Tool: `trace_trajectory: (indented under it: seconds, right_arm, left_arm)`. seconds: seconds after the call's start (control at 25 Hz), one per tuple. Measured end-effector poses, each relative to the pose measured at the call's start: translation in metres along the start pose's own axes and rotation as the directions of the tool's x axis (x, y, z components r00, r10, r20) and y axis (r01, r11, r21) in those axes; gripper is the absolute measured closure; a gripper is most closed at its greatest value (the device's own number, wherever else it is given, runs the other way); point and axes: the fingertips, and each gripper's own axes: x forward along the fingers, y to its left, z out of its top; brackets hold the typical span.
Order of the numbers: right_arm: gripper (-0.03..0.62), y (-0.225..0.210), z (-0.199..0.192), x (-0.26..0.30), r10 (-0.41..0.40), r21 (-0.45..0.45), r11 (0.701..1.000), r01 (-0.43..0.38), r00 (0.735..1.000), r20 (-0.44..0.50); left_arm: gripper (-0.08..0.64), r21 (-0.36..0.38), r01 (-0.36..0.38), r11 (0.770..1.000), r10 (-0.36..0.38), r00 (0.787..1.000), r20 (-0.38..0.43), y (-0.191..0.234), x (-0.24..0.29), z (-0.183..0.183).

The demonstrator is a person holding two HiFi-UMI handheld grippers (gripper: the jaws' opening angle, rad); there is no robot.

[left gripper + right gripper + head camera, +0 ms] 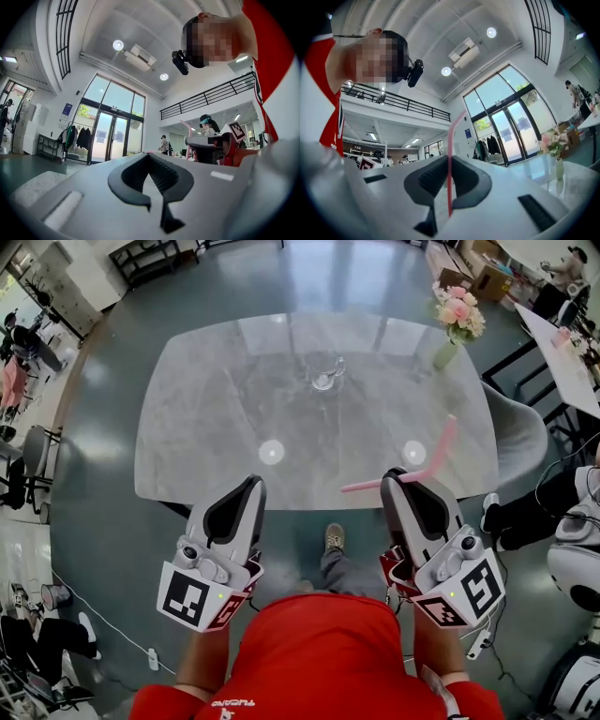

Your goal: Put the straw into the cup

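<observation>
A clear glass cup (326, 379) stands upright near the far middle of the grey marble table (216, 399). My right gripper (393, 477) hovers over the table's near right edge, shut on a pink bent straw (429, 463). The straw's short end sticks out left and its long end slants up to the right. In the right gripper view the straw (451, 140) runs upright between the pads of the right gripper (450, 161). My left gripper (249, 484) is at the near left edge, shut with nothing in it. In its own view the left gripper (150, 158) has its tips together.
A vase of pink flowers (456, 322) stands at the table's far right corner. A grey chair (521, 433) sits beside the right edge. A second table (568, 354) and seated people are further right. My shoe (334, 538) shows below the near edge.
</observation>
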Motion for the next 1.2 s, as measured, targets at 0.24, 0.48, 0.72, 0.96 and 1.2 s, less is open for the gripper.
trace_trajectory:
  seconds: [0.24,0.48,0.72,0.96,1.2]
  right_arm:
    - [0.574,-0.05,-0.002,0.02,0.03,0.022,0.999,-0.03,0.999,-0.011]
    - [0.574,-0.081,-0.005,0.048,0.075,0.049,0.996,-0.074,0.997,-0.022]
    - [0.574,-0.112,-0.011,0.074,0.116,0.059,0.992,-0.114,0.993,-0.035]
    - [0.574,-0.137,-0.017,0.097,0.109,0.054,0.993,-0.106,0.993,-0.053]
    - [0.574,-0.153,-0.023,0.12,0.07,0.026,0.997,-0.069,0.996,-0.057]
  left_arm:
    - [0.554,0.016,-0.032,0.999,0.033,0.999,-0.021,0.01,0.049,-0.005]
    - [0.554,0.042,-0.062,0.997,0.063,0.998,-0.026,0.026,0.083,0.0]
    - [0.554,0.046,-0.091,0.995,0.093,0.995,-0.035,0.038,0.115,-0.006]
    - [0.554,0.026,-0.111,0.993,0.112,0.993,-0.04,0.054,0.135,-0.011]
    - [0.554,0.014,-0.097,0.995,0.097,0.995,-0.032,0.071,0.155,-0.019]
